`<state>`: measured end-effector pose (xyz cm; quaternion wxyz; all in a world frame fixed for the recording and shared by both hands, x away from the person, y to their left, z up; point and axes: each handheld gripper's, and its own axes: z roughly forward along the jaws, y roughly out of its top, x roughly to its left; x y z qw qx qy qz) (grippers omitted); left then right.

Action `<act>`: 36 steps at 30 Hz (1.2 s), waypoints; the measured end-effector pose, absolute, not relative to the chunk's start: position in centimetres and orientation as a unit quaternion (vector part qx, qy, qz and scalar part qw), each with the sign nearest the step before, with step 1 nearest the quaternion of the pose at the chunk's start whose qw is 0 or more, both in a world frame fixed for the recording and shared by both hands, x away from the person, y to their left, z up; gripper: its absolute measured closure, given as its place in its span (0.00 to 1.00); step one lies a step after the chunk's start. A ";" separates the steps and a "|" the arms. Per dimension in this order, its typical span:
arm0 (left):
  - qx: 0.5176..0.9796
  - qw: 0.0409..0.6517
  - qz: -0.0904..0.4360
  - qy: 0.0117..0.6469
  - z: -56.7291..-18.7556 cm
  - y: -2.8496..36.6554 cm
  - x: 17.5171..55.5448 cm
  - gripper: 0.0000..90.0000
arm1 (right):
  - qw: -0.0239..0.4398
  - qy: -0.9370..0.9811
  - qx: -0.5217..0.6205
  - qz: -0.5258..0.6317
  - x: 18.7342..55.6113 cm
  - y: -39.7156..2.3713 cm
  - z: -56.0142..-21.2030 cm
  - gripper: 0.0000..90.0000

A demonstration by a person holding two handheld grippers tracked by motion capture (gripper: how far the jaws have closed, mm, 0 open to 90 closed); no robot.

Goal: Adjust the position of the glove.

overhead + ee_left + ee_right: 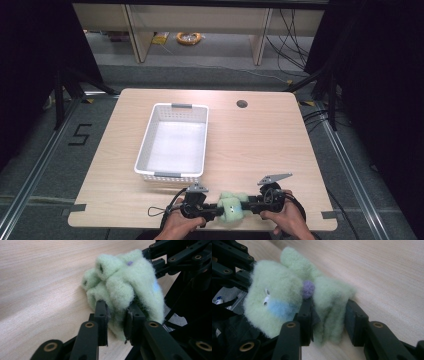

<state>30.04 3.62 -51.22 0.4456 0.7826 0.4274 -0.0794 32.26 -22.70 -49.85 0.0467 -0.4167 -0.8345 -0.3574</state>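
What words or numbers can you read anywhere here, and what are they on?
"5": a black mark on the grey floor left of the table.
Nothing is written on the white basket, the green fuzzy toy or either claw.

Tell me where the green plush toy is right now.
In the high view the green plush toy sits at the table's near edge, between the left gripper and right gripper, nearer than the white basket.
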 end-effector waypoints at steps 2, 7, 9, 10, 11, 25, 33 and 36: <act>0.781 0.447 -0.082 0.428 -51.3 3.7 30.1 0.85 | 0.057 -0.828 -0.429 -0.356 32.1 -22.5 -49.8 0.71; 0.780 0.452 -0.081 0.424 -51.4 3.6 30.2 0.88 | 0.041 -0.833 -0.418 -0.360 32.1 -22.6 -49.8 0.79; 0.783 0.453 -0.079 0.419 -51.3 3.6 30.2 0.89 | 0.035 -0.834 -0.416 -0.360 31.9 -22.5 -49.7 0.81; 0.784 0.452 -0.077 0.419 -51.2 3.7 30.2 0.89 | 0.030 -0.835 -0.415 -0.361 31.8 -22.5 -49.7 0.82; 0.782 0.455 -0.081 0.419 -51.2 3.7 30.3 0.89 | 0.032 -0.835 -0.414 -0.362 31.8 -22.5 -49.7 0.82; 0.786 0.458 -0.082 0.408 -50.2 5.5 30.9 0.90 | 0.034 -0.817 -0.415 -0.399 31.1 -22.0 -48.7 0.83; 0.791 0.456 -0.083 0.400 -49.9 5.7 31.4 0.89 | 0.030 -0.810 -0.409 -0.419 31.1 -22.0 -48.8 0.83; 0.793 0.453 -0.085 0.398 -49.9 5.6 31.5 0.89 | 0.028 -0.808 -0.414 -0.417 31.0 -22.0 -48.8 0.83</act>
